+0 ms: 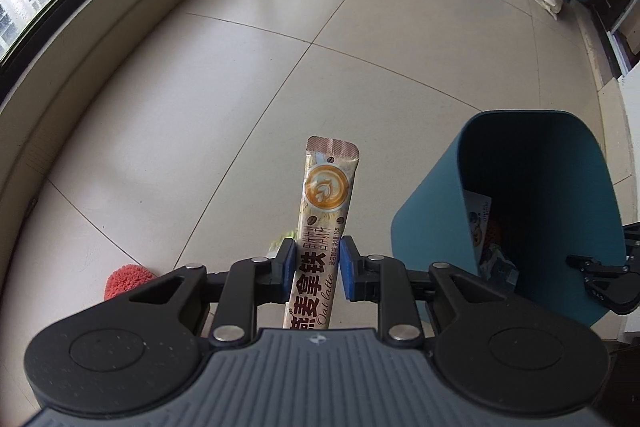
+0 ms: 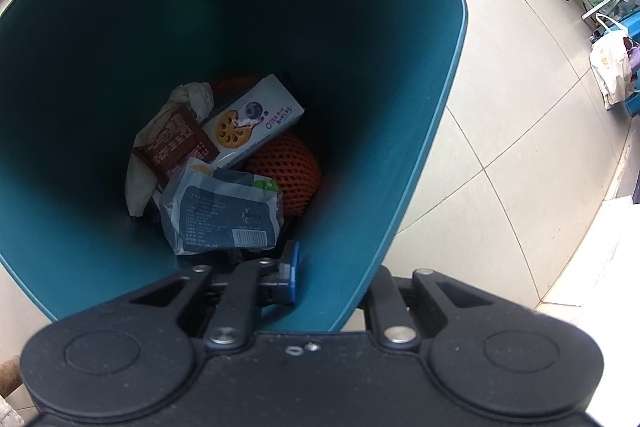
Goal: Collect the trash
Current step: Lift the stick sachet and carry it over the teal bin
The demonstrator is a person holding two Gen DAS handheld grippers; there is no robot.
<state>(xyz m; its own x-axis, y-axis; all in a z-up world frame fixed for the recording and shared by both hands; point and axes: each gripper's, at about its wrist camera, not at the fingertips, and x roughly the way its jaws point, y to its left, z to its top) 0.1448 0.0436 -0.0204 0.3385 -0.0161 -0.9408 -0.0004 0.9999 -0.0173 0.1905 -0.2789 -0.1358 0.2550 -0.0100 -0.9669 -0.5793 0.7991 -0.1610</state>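
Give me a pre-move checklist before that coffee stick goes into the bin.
1. Left gripper holds the oat latte sachet: ok, both blue pads press its lower half.
2. Sachet clear of the floor: ok, it stands upright in the jaws with tiles well behind it.
3. Right gripper holds the teal bin: ok, one finger sits inside the wall, the other outside.
4. Bin mouth open toward the sachet: ok, the opening faces the left wrist camera.
5. Room inside the bin: ok, the wrappers and carton lie only at the bottom.
6. Other trash left on the floor: cannot tell, a green scrap peeks from behind the left finger.
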